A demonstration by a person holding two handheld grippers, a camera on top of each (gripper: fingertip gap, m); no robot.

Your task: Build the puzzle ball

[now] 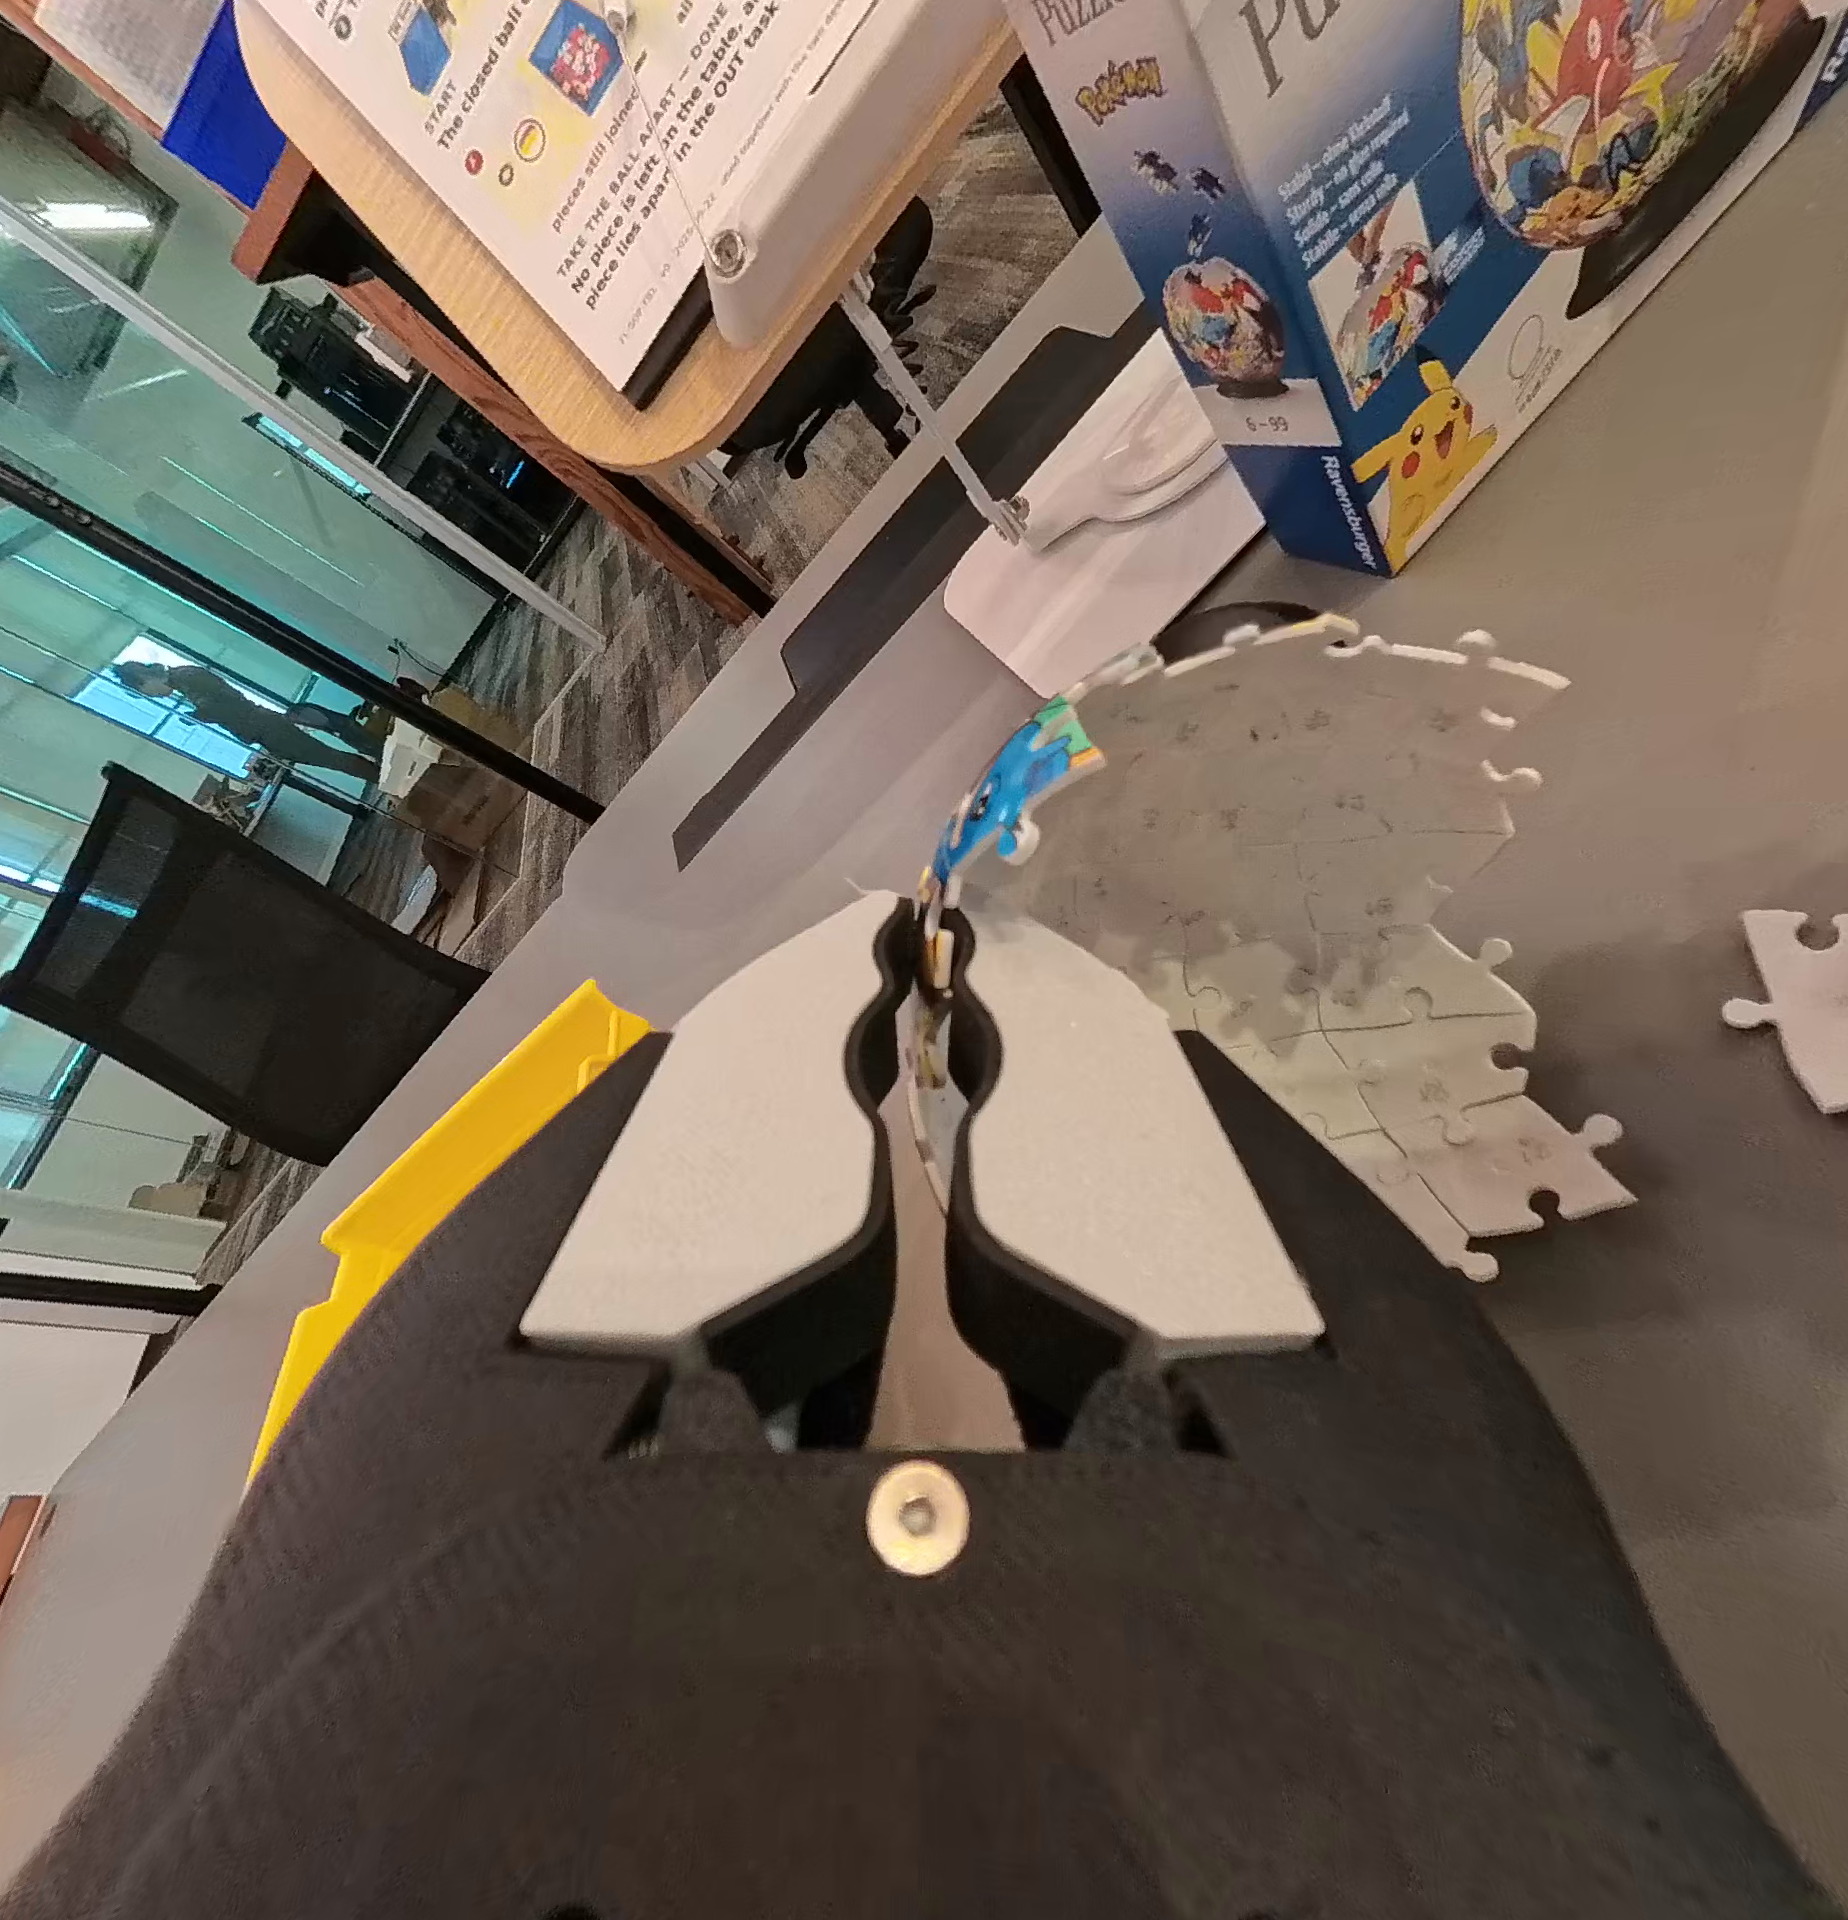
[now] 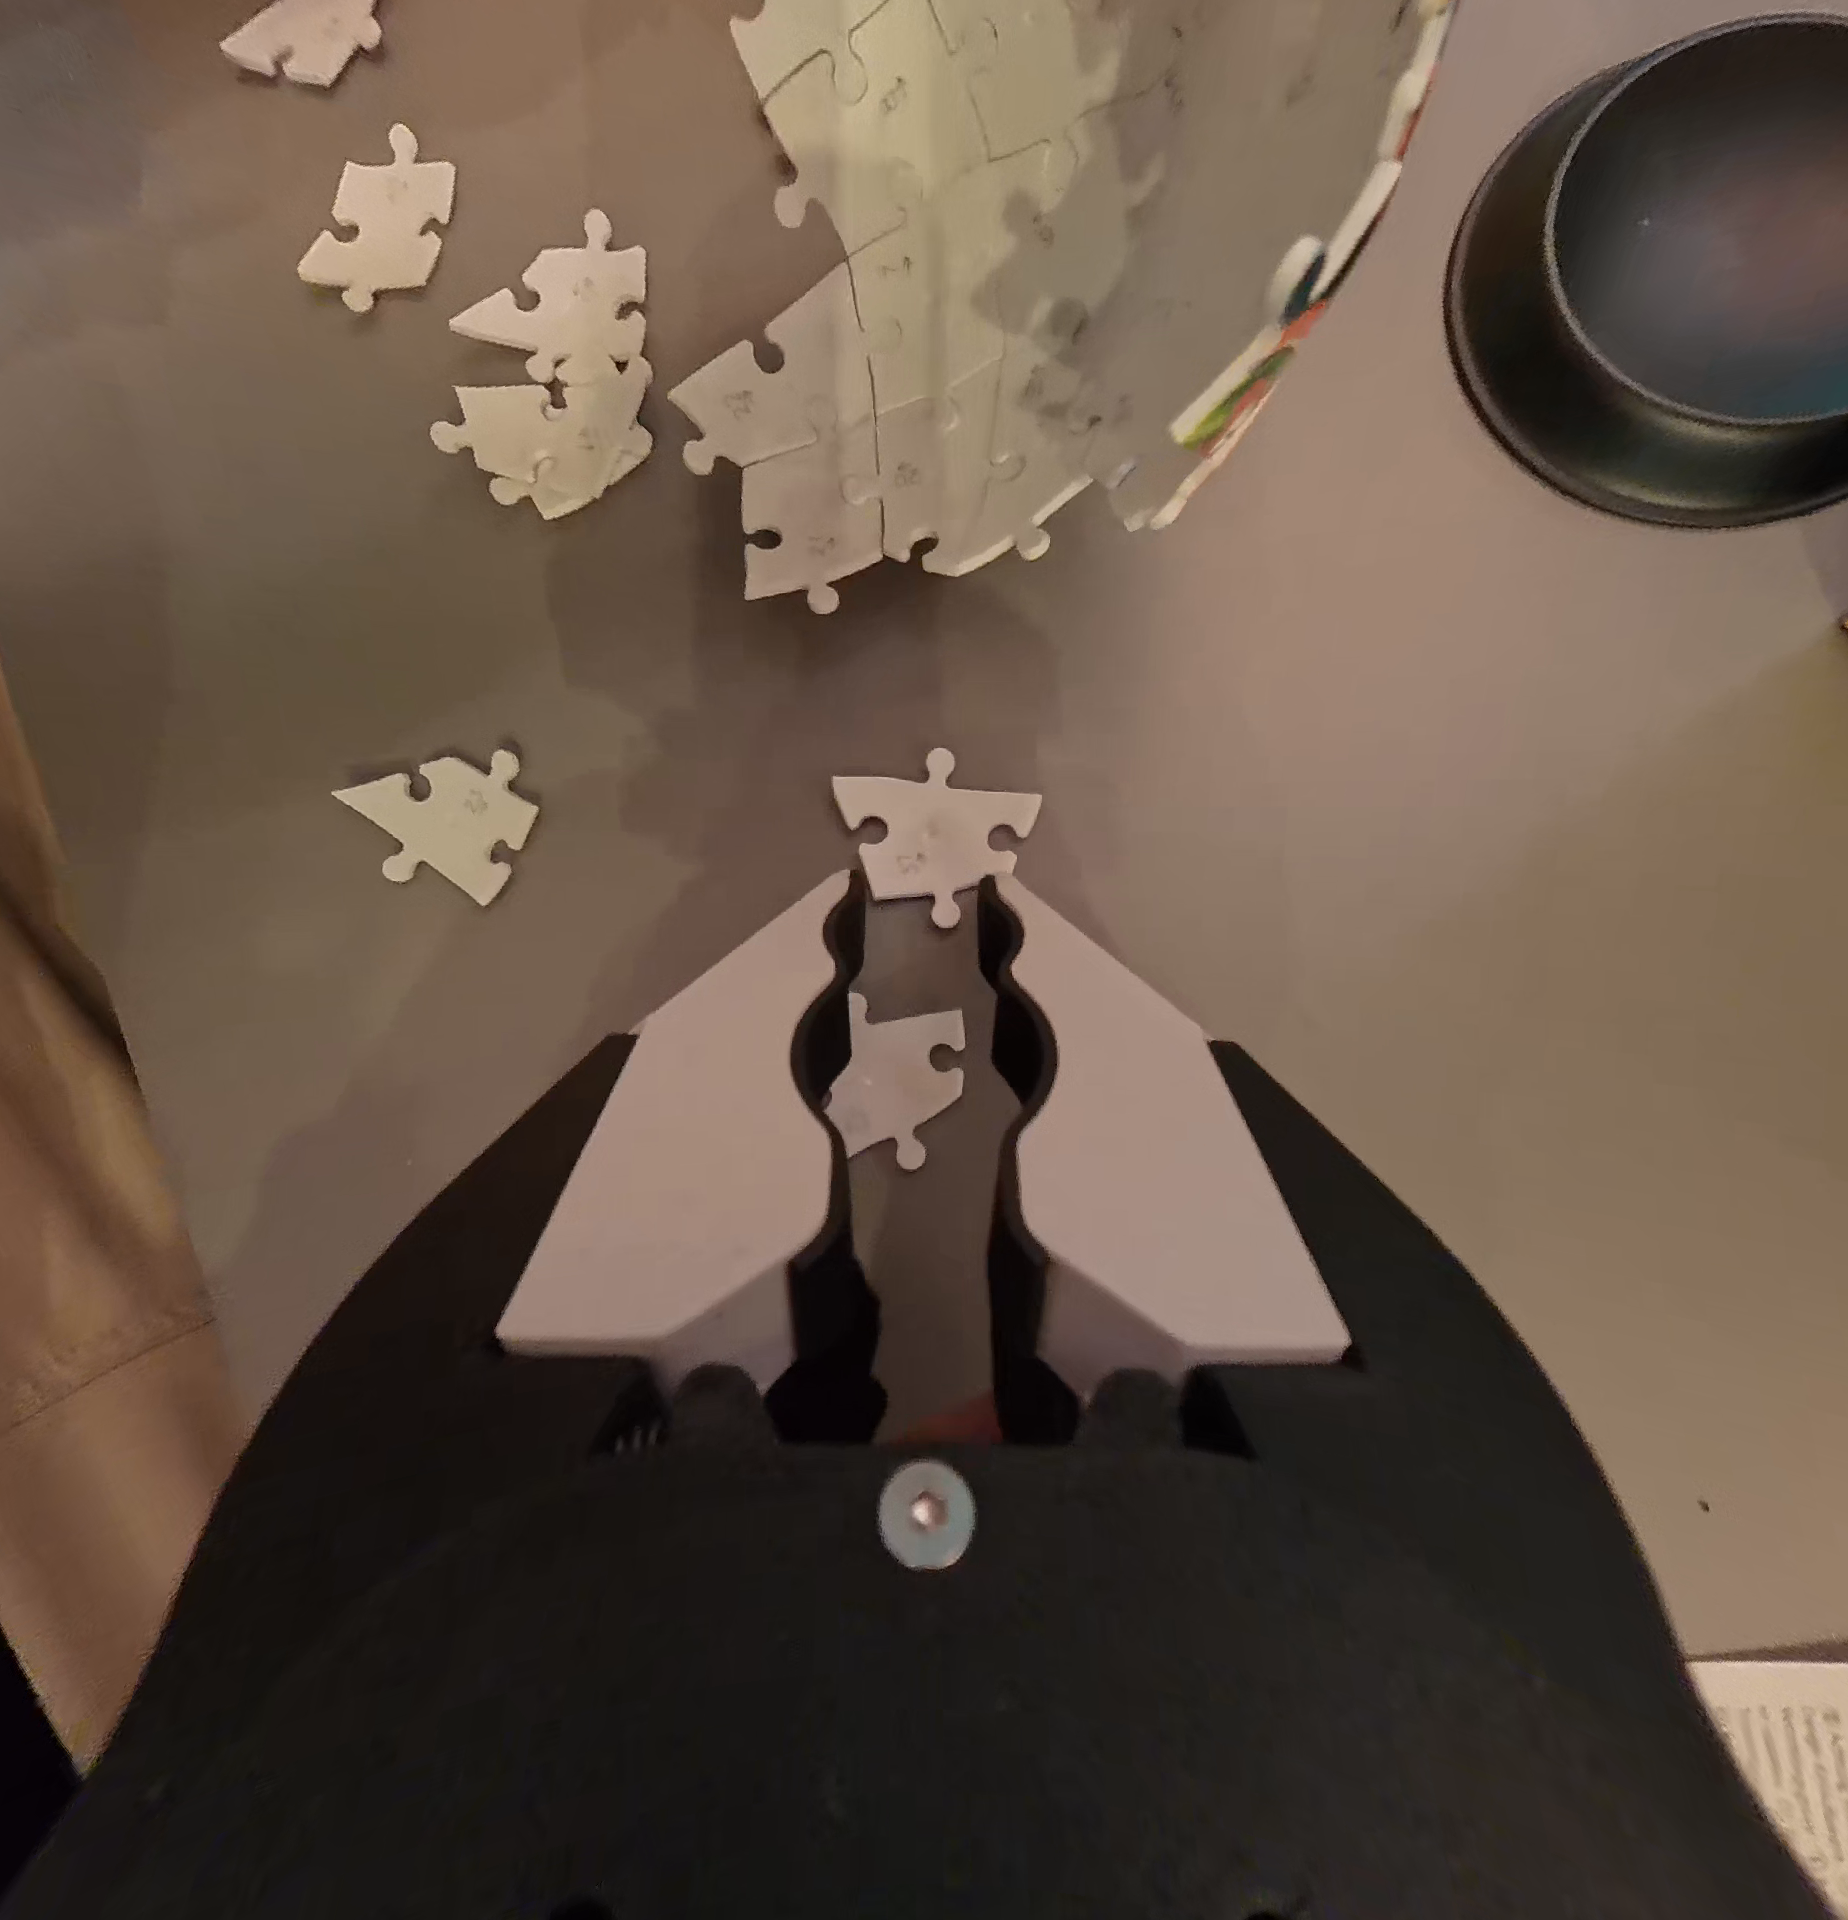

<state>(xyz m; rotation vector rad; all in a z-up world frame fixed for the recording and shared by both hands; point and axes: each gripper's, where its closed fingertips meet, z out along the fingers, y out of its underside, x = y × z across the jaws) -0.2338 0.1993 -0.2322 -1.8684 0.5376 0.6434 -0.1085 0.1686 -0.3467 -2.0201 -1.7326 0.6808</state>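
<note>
Grey tabletop fills both views. Left wrist view: your left gripper [image 1: 935, 951] is clamped narrow on the rim of the half-built puzzle ball shell [image 1: 1315, 935], which curves away to the right, printed side out. Right wrist view: your right gripper [image 2: 918, 904] stands narrowly parted, gripping nothing — a loose puzzle piece [image 2: 935, 831] lies right at its tips, shell [image 2: 961, 312] beyond; the black stand cup [image 2: 1689, 301] far right looks empty.

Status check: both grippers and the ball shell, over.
Left gripper shut on shell rim. Right gripper open, straddling loose piece on table. Nothing blocking; more loose pieces left of shell.
</note>
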